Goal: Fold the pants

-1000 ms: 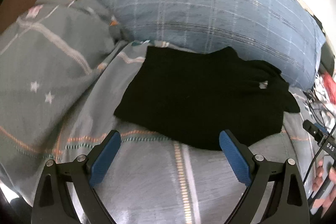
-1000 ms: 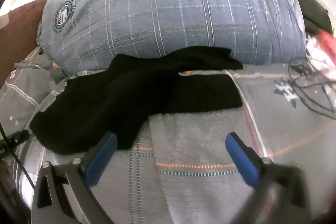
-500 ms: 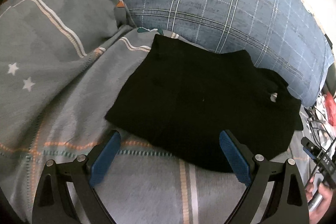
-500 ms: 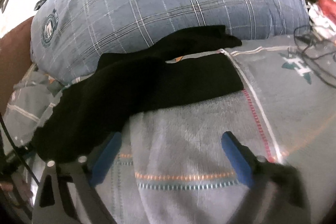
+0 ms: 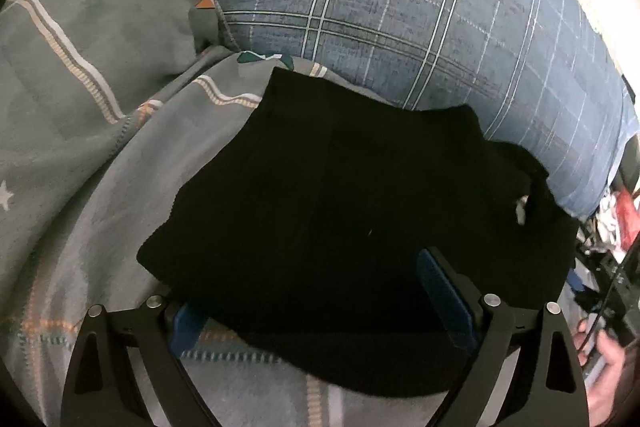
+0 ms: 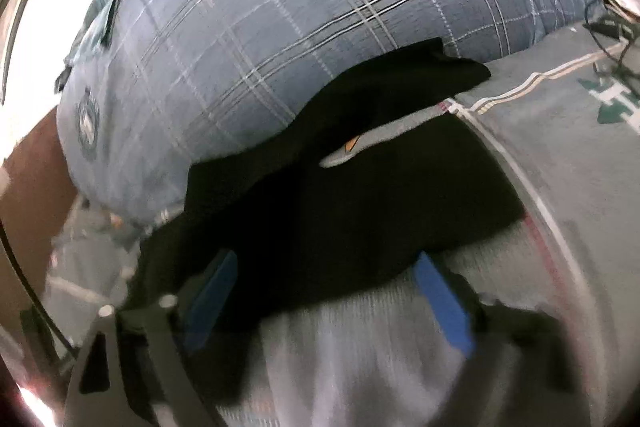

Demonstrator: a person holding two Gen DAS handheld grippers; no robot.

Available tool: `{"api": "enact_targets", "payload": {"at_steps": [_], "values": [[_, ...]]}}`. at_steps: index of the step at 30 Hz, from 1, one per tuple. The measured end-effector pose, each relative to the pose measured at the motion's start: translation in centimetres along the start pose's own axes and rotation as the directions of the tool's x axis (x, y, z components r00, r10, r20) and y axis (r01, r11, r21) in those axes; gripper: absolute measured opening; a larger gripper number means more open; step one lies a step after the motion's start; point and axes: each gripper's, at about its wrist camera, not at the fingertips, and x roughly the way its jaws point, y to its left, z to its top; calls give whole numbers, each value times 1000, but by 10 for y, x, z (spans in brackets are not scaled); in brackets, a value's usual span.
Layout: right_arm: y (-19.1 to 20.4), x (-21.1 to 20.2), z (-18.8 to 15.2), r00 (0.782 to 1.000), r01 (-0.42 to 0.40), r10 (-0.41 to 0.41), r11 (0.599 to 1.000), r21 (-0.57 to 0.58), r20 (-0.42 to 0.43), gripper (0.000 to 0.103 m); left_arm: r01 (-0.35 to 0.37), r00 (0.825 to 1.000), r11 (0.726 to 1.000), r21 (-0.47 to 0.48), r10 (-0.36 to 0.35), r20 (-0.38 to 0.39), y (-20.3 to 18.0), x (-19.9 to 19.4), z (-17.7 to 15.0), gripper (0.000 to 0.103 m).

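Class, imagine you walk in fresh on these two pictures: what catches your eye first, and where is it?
The black pants dominate, lying mid-frame on the grey striped blanket. Behind them bulges a big blue plaid pillow. The left gripper straddles the pants' near edge with jaws wide; the right gripper, blurred, has just been closing, with the pants' edge between its blue pads, not yet pinched.

Left wrist view close, angled down, right wrist view likewise but blurred, both sharing black pants (image 5: 340, 211), plaid pillow (image 6: 320, 7)
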Motion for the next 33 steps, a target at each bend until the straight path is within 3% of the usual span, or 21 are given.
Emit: {"api": "enact_targets", "payload": {"at_steps": [1, 2, 4, 8, 19, 24, 28, 33], "values": [[-2, 4, 3, 1000, 11, -11, 1000, 13, 1, 47, -4, 1000, 1000, -6, 4, 1, 0, 2, 1, 77], [-4, 7, 5, 1000, 24, -24, 999, 26, -4, 12, -14, 1000, 1000, -11, 14, 1, 1, 4, 3, 52], [-13, 10, 6, 1000, 7, -5, 996, 91, -20, 10, -40, 999, 999, -19, 40, -2, 2, 8, 6, 25], [-10, -19, 4, 999, -1, -3, 997, 81, 41, 10, -11, 999, 1000, -29, 12, 36, 6, -2, 9, 16], [6, -127, 3, 986, 61, -53, 997, -43, 157, 9, 35, 993, 999, 12, -36, 109, 7, -67, 3, 15], [-8, -139, -15, 981, 165, -155, 983, -84, 119, 9, 3, 996, 999, 35, -6, 84, 21, -84, -20, 15], [-36, -123, -33, 973, 228, -227, 973, -39, 37, 9, -22, 1000, 1000, -1, 22, -4, 42, -66, -49, 17], [-56, -121, -49, 968, 250, -250, 968, -8, -19, 9, -33, 999, 999, 24, 33, 20, 40, -71, -53, 20]]}}
